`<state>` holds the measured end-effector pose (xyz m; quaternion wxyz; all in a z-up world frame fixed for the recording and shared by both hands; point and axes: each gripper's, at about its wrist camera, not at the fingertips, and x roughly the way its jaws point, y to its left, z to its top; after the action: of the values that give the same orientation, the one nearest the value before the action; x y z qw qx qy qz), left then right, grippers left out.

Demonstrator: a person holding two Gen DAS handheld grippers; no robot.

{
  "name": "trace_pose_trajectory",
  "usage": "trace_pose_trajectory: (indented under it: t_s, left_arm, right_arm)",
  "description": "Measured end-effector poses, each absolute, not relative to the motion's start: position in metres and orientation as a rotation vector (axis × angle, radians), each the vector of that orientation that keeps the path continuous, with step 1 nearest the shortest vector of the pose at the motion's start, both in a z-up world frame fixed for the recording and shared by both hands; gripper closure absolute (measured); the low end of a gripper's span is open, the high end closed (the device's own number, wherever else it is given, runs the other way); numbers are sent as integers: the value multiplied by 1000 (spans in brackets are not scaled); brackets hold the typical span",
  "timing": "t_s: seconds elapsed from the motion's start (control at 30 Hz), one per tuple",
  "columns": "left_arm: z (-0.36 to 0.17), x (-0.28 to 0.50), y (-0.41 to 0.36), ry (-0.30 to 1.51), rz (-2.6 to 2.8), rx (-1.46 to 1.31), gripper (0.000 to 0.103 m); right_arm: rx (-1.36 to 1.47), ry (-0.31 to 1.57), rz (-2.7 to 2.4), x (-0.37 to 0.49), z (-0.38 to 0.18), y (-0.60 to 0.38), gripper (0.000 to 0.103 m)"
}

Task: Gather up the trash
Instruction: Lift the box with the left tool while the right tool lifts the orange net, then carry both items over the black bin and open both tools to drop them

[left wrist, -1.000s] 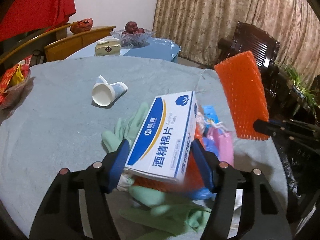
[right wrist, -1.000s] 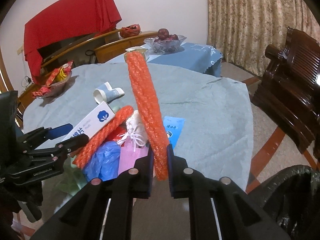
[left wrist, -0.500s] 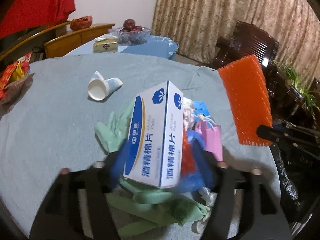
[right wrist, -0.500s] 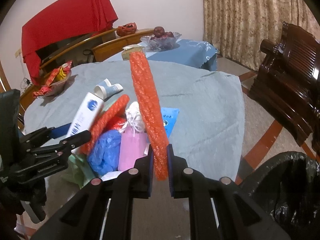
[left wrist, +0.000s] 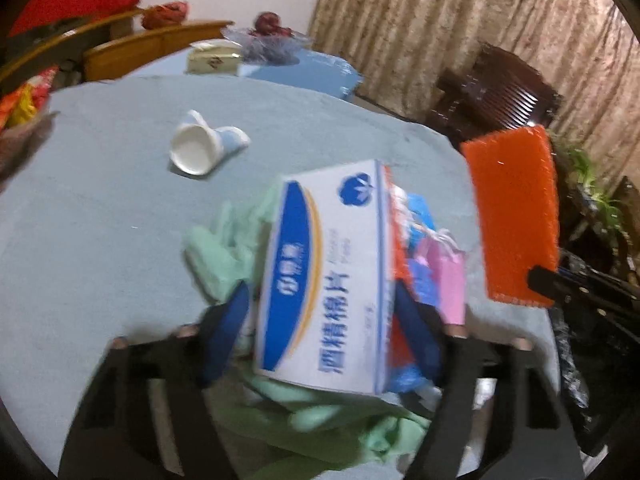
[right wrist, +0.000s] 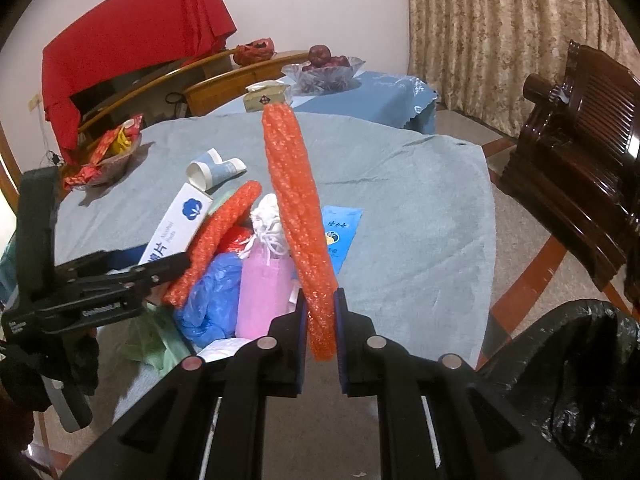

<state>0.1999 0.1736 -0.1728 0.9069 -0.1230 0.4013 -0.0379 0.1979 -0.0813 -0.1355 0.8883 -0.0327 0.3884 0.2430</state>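
Blurring hides whether the left hand-held gripper (left wrist: 320, 328) touches the box (left wrist: 324, 280).

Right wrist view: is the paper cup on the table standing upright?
No. The paper cup lies tipped on its side on the grey tablecloth, its open mouth facing sideways, beyond the trash pile.

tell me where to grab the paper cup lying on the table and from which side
Grip the paper cup across its tapered body, just behind the open rim, coming down from above. It lies on its side on the grey-blue tablecloth, apart from the trash pile, so both side walls look free. The rim is probably its stiffest part.
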Motion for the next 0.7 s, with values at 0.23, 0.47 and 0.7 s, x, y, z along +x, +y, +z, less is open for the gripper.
trace_pose_trajectory:
  t_s: [0.23,0.47,0.7]
  left_arm:
    - [-150,188,164,761,-27,-199,44]
    - [-105,165,145,662,-9,-141,44]
    - [-74,149,98,616,-92,-110,44]
  right_arm:
    - [-58,783,508,193,-123,-83,90]
    - [-6,725,513,181,-96,-102,90]
    - [34,667,477,157,-68,-142,90]
